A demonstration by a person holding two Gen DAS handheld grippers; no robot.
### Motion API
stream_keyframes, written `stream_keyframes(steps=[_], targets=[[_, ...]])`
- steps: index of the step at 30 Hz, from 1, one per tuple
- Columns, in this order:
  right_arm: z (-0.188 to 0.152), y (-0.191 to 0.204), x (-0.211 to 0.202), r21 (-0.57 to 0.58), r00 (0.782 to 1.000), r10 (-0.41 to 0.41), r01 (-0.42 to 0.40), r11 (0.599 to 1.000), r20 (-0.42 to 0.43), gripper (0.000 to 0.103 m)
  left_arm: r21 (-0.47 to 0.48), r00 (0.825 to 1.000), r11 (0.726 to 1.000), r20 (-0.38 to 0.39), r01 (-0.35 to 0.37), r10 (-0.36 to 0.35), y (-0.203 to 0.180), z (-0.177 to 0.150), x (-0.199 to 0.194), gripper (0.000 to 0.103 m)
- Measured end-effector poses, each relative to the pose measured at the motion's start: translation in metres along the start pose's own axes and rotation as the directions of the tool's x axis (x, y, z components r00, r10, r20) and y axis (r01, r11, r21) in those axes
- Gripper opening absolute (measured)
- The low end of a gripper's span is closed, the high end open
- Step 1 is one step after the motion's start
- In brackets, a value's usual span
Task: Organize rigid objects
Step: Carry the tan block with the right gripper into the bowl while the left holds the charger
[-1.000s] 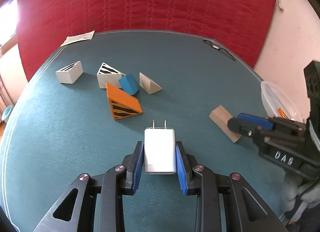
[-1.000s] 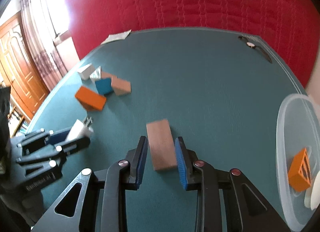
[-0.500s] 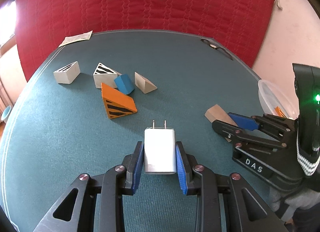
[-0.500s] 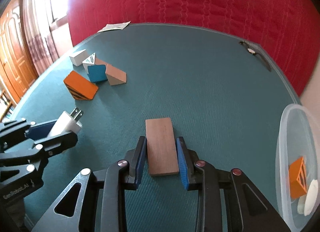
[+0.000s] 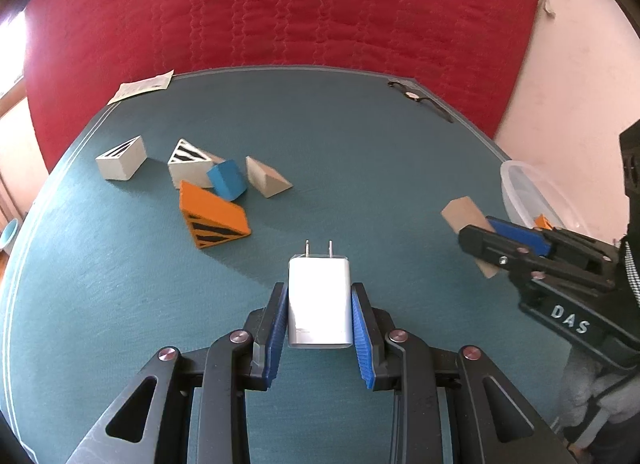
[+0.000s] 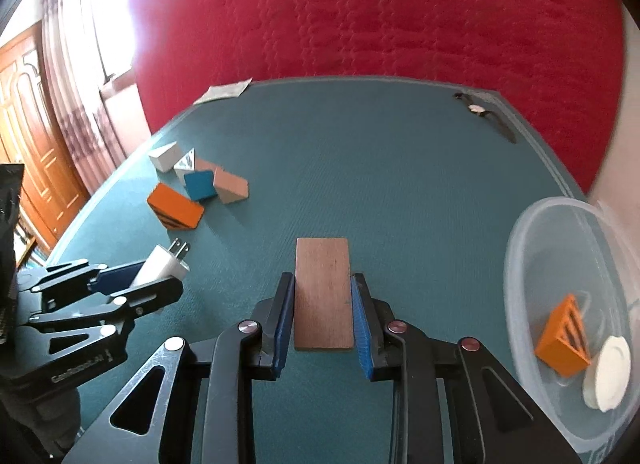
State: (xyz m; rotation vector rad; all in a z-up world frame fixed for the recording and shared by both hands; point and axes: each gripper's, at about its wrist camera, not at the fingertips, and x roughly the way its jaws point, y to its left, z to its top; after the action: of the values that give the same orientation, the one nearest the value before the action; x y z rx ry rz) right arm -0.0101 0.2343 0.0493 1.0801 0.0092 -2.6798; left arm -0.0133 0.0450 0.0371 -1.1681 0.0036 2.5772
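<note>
My left gripper [image 5: 320, 296] is shut on a white plug charger [image 5: 320, 304], prongs pointing forward, held above the teal table [image 5: 360, 152]. My right gripper [image 6: 323, 288] is shut on a flat brown wooden block [image 6: 323, 292], also held above the table. In the left wrist view the right gripper [image 5: 486, 230] holds that block [image 5: 462, 212] near the clear plastic bowl [image 5: 520, 180]. The bowl [image 6: 532, 232] at the right holds an orange wedge [image 6: 564, 336] and a white disc [image 6: 606, 372]. The left gripper with the charger [image 6: 162, 264] shows at the left of the right wrist view.
A cluster of blocks lies at the far left: an orange striped wedge [image 5: 212, 216], a blue block [image 5: 226, 180], a tan wedge [image 5: 266, 182], two white striped blocks [image 5: 120, 158]. A paper slip [image 5: 142, 86] and a wristwatch [image 5: 420, 102] lie at the far edge.
The right gripper has moved with the wooden block to the right, closer to the bowl. The left gripper holds the charger much as before, tilted up slightly.
</note>
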Motion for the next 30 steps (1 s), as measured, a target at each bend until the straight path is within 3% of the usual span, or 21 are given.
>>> stream_keyframes(steps=[16, 30], targets=[[-0.012, -0.074, -0.054, 0.147, 0.988, -0.134, 0.121, 0.982, 0.082, 0.028, 0.064, 0.999, 0.997, 0.005, 0.039, -0.039, -0.038, 0.009, 0.001, 0.032], [-0.038, -0.145, -0.072, 0.310, 0.967, -0.248, 0.220, 0.925, 0.054, 0.028, 0.121, 0.998, 0.990, 0.000, 0.067, -0.068, -0.065, 0.016, 0.002, 0.032]])
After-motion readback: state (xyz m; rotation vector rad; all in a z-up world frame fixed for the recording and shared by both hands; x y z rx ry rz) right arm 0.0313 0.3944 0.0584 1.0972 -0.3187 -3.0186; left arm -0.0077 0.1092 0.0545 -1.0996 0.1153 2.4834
